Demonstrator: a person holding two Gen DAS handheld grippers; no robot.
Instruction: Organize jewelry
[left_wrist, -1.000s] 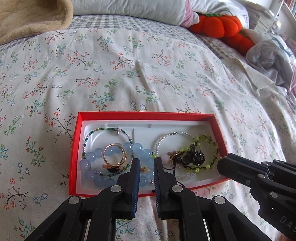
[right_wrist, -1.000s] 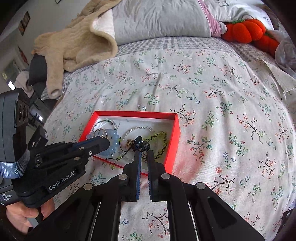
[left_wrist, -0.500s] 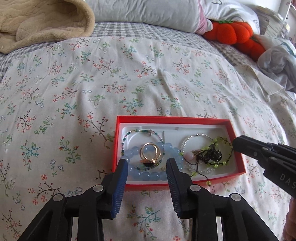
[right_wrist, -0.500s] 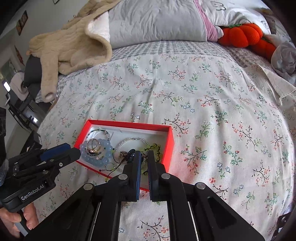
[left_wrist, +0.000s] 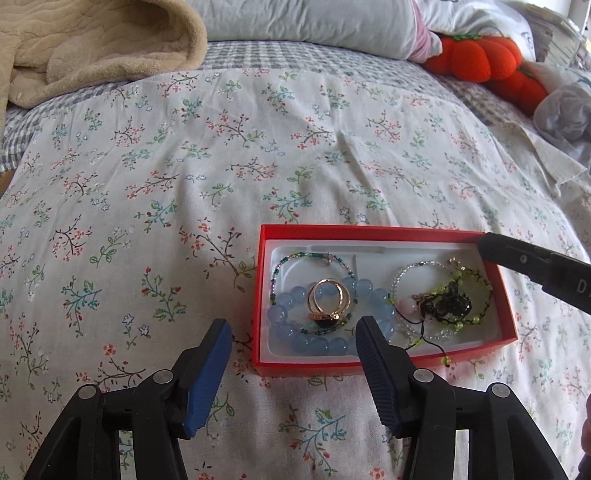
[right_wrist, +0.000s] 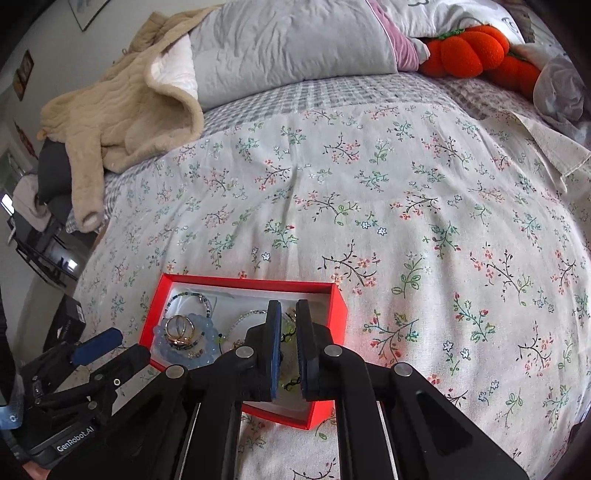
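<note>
Over red box, empty opening left gripper

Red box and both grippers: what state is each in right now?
Red box: open, no lid, jewelry inside.
Gold ring: lying on the blue bead bracelet.
Left gripper: jaws opening, nothing between.
Right gripper: jaws opening slightly, holding nothing.
</note>
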